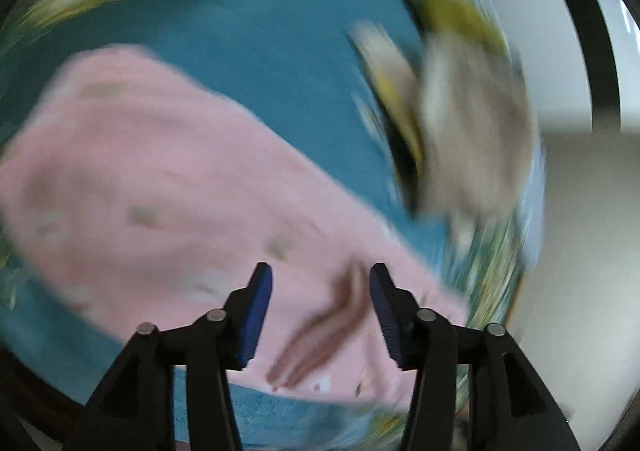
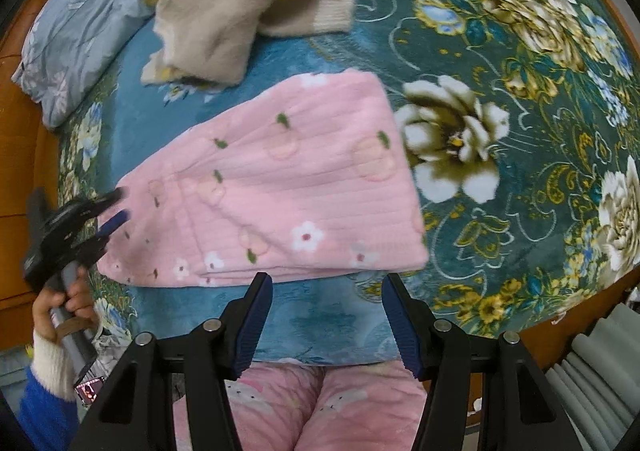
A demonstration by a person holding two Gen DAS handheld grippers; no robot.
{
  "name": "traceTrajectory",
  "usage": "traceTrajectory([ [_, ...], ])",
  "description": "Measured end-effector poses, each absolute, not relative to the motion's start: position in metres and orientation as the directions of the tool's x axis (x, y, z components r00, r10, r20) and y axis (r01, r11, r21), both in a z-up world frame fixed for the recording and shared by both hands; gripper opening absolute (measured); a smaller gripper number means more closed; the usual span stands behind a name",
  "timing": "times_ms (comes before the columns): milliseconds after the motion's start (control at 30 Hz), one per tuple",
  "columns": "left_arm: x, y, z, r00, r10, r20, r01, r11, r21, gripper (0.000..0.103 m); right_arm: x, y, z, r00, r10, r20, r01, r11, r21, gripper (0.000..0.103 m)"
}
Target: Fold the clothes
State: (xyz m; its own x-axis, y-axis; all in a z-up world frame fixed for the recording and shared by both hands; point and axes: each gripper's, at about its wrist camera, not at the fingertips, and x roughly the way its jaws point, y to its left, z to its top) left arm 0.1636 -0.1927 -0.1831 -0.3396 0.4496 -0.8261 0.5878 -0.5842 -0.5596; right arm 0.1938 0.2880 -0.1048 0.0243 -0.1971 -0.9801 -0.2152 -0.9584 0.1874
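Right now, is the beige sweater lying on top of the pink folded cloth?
No, the beige sweater lies crumpled apart from the pink folded cloth, with bare blue bedspread between them.

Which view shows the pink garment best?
The right wrist view: the pink garment lies folded flat on the bedspread, sharp, all edges visible, with the left gripper at its left edge. The left wrist view shows it only as a motion-blurred pink patch running under the open fingers.

Each black claw (image 2: 326,321) has 2 blue ribbed pads (image 2: 250,325); bare hand (image 2: 60,301), cream cuff, blue sleeve.
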Motion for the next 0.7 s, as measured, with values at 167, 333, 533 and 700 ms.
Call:
traceTrajectory([
  [167,0.245,-0.324,-0.177,-0.538,0.267,-0.8,0.762,-0.253,-0.597,0.06,0.187,0.263,-0.105,0.038,-0.18,-0.983,-0.173,-0.97,0.171,0.061],
  [333,0.275,-0.335,-0.213,-0.443,0.295,-0.847,0.814,-0.263,-0.517,0.063,0.182,0.237,-0.105,0.054,-0.161,-0.985,-0.125,-0.98,0.153,0.061],
  [533,0.278,-0.325,-0.26,-0.404,0.334,-0.852,0.831,-0.255,-0.494,0.063,0.181,0.2,-0.095,0.07,-0.071,-0.995,0.006,-0.997,0.072,0.061],
  [700,0.266,-0.331,-0.279,-0.45,0.326,-0.831,0.827,-0.199,-0.526,0.061,0.181,0.183,-0.087,0.077,-0.017,-0.997,0.071,-0.997,0.022,0.061],
])
